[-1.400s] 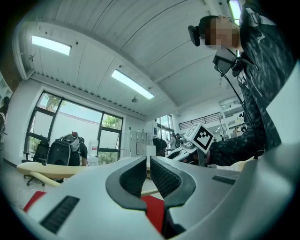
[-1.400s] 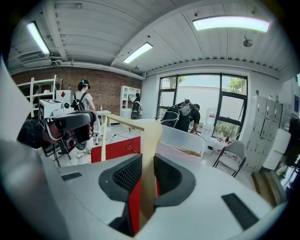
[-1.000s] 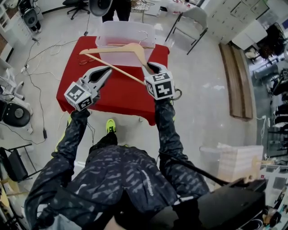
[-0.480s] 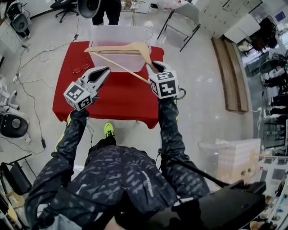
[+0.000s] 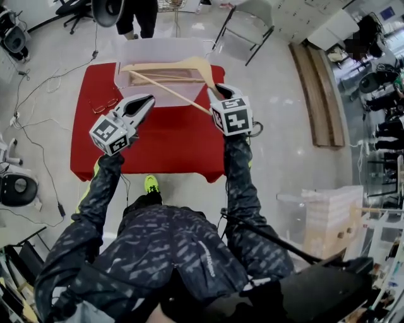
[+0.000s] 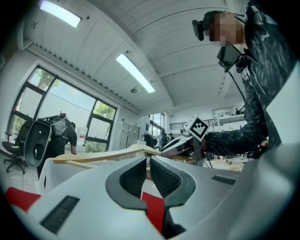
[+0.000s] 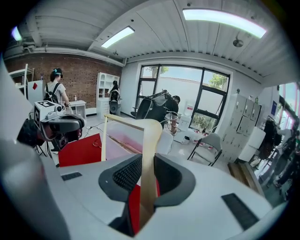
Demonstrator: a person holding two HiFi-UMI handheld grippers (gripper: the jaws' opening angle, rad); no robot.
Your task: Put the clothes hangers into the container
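A wooden clothes hanger (image 5: 170, 65) hangs in the air over the clear plastic container (image 5: 189, 47) at the far side of the red table (image 5: 164, 145). My right gripper (image 5: 213, 90) is shut on one end of the hanger (image 7: 149, 154), which stands up between the pads. My left gripper (image 5: 148, 99) hovers over the table left of the container, its jaws together with nothing between them (image 6: 147, 161). From the left gripper view the hanger (image 6: 108, 154) and the right gripper (image 6: 187, 140) show ahead. Something wooden lies inside the container; I cannot make it out.
A pair of glasses (image 5: 104, 104) lies on the table's left part. A person (image 5: 142, 12) stands behind the table, next to a folding chair (image 5: 252, 25). Cables (image 5: 38, 94) trail on the floor at left, and wooden planks (image 5: 315, 88) lie at right.
The right gripper has carried the hanger a little farther out over the container. The left gripper has kept its place beside it.
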